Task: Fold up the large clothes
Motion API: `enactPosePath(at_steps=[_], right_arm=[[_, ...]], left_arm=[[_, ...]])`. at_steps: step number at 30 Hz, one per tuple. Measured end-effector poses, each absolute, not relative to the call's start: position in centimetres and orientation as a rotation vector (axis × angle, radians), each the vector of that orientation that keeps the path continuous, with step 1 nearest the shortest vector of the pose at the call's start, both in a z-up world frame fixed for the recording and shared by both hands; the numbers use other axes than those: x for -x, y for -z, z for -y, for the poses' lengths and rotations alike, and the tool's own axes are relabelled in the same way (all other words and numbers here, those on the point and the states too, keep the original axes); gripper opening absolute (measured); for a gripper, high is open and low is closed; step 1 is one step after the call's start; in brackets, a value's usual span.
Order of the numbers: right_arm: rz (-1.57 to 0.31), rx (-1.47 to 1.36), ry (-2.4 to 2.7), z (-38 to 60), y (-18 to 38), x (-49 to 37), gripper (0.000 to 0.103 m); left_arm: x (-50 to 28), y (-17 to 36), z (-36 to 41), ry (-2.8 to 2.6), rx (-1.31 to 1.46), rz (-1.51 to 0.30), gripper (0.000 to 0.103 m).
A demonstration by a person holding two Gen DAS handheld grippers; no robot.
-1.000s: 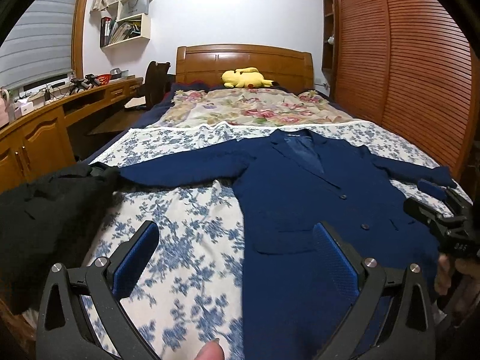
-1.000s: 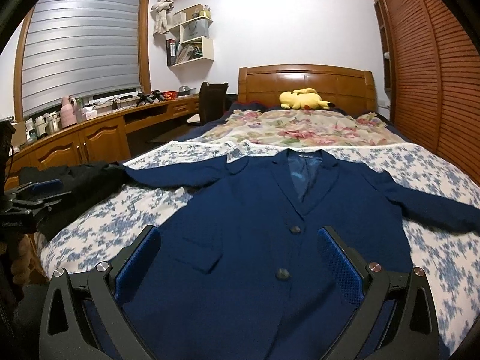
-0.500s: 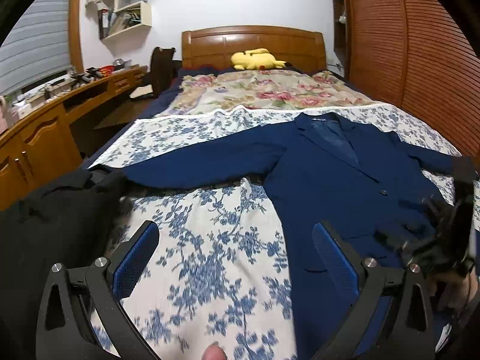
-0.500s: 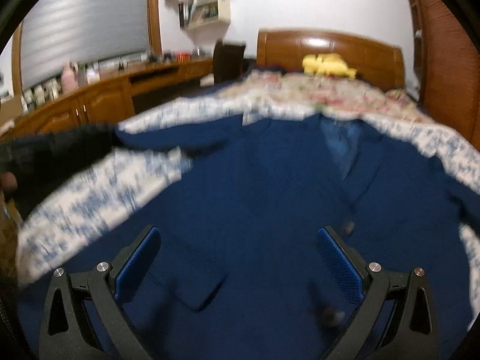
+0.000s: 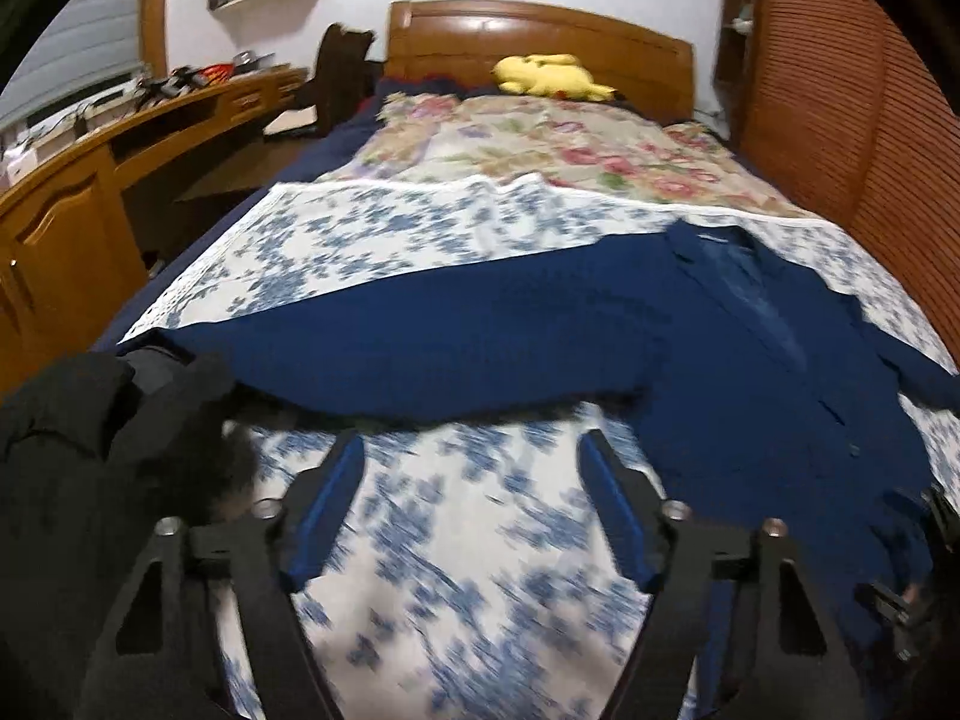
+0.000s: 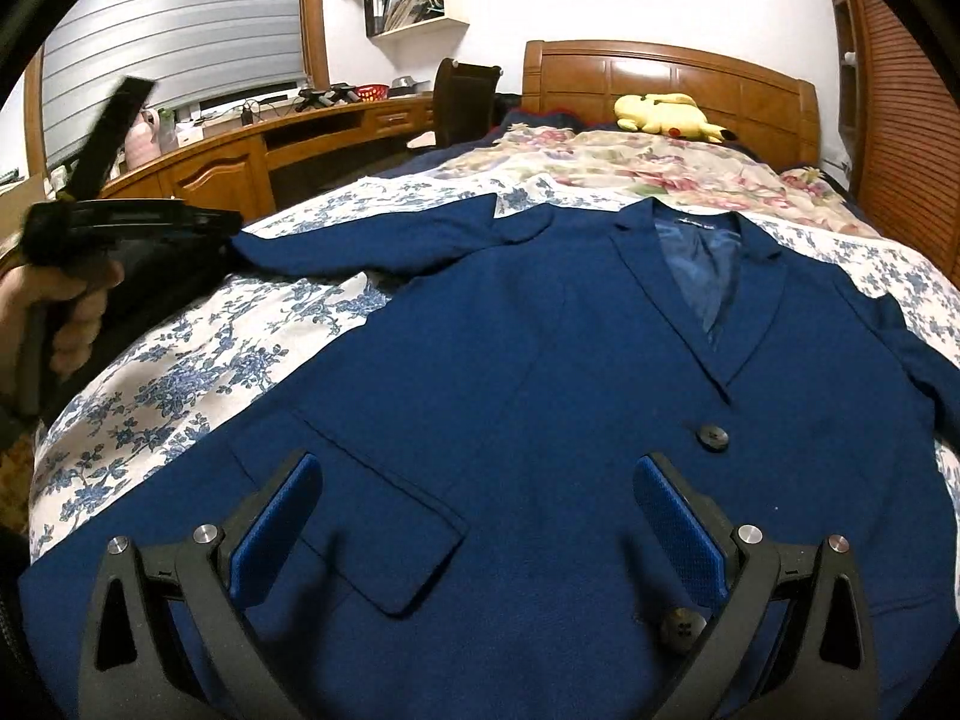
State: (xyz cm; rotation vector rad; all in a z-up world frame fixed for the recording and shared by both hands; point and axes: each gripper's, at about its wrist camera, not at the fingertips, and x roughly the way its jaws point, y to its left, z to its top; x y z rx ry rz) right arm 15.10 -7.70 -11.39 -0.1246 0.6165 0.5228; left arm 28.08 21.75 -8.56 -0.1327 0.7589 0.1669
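A navy blazer (image 6: 540,360) lies face up and spread out on the bed, collar toward the headboard. Its left sleeve (image 5: 420,348) stretches across the floral sheet toward a black garment (image 5: 72,450). My left gripper (image 5: 471,480) hovers over bare sheet just short of that sleeve. Its jaws are closing with nothing between them. My right gripper (image 6: 477,510) stands open low over the blazer's lower front, between the flap pocket (image 6: 372,516) and the buttons (image 6: 711,437). It grips nothing.
A yellow plush toy (image 6: 666,114) sits by the wooden headboard (image 5: 540,36). A wooden desk (image 6: 240,162) and a chair run along the left side of the bed. Louvred wardrobe doors (image 5: 840,120) stand on the right. A hand (image 6: 72,312) holds the left gripper.
My left gripper has swung left off the blazer body to the sheet below the sleeve, and its jaws have narrowed. My right gripper has sunk closer to the blazer front.
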Motion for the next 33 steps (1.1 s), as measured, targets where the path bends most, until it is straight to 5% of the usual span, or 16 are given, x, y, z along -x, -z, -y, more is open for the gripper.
enactPosePath(at_steps=[5, 28, 33], right_arm=[[-0.622, 0.130, -0.522, 7.2, 11.5, -15.5, 0.103], [-0.620, 0.124, -0.532, 7.3, 11.7, -15.7, 0.103], [-0.620, 0.122, -0.535, 7.4, 11.7, -15.6, 0.103]], left_arm=[[-30.4, 10.9, -25.2, -0.244, 0.164, -0.801, 0.054], [-34.4, 15.2, -28.6, -0.286, 0.380, -0.884, 0.053], [-35.3, 15.5, -27.6, -0.300, 0.296, -0.923, 0.012]])
